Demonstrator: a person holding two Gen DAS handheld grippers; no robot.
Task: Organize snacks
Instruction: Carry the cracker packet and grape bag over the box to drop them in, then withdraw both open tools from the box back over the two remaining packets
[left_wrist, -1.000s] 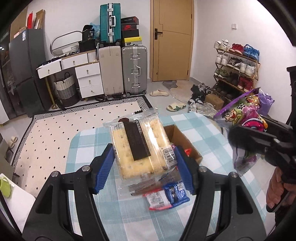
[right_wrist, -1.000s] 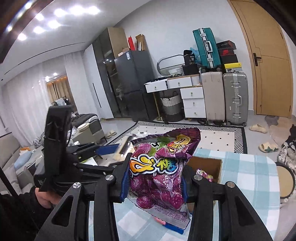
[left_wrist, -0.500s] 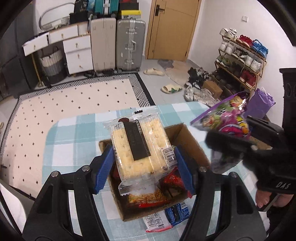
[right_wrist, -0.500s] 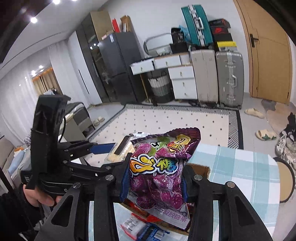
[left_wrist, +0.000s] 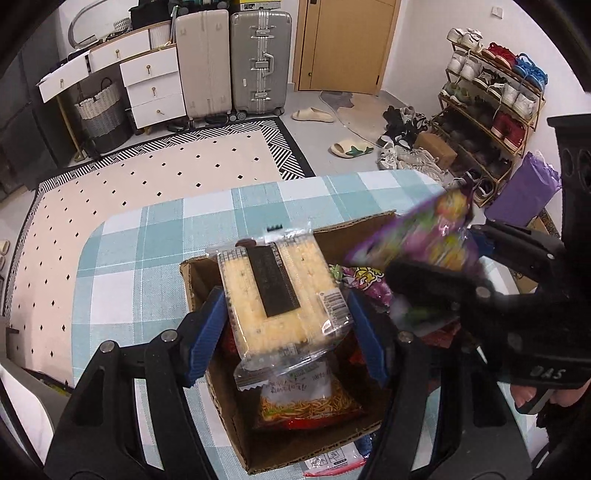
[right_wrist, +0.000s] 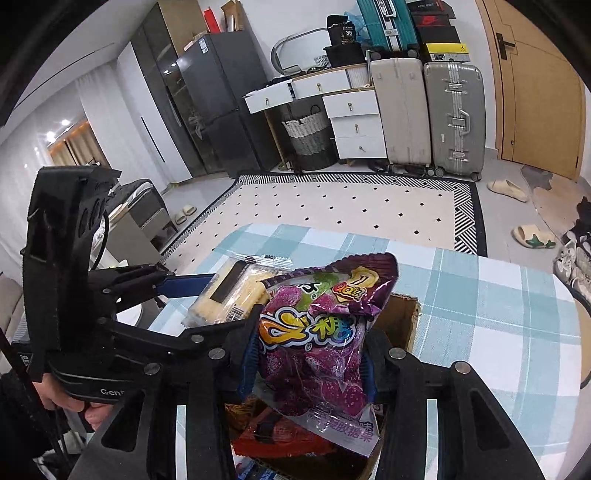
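Observation:
My left gripper (left_wrist: 286, 330) is shut on a clear pack of yellow crackers (left_wrist: 280, 299) and holds it over the open cardboard box (left_wrist: 207, 269). My right gripper (right_wrist: 308, 356) is shut on a purple candy bag (right_wrist: 317, 332) and holds it above the same box (right_wrist: 404, 321). The candy bag shows blurred at the right of the left wrist view (left_wrist: 424, 236). The cracker pack shows in the right wrist view (right_wrist: 229, 295). Inside the box lie a noodle snack packet (left_wrist: 303, 402) and a red packet (right_wrist: 280, 435).
The box stands on a table with a teal and white checked cloth (left_wrist: 140, 258). A loose packet (left_wrist: 332, 461) lies by the box's near edge. Beyond the table are a dotted rug (left_wrist: 147, 173), suitcases (left_wrist: 258, 59) and a shoe rack (left_wrist: 491, 92).
Both grippers have moved forward and down over the box with their packs still held. The box contents have come into view beneath them.

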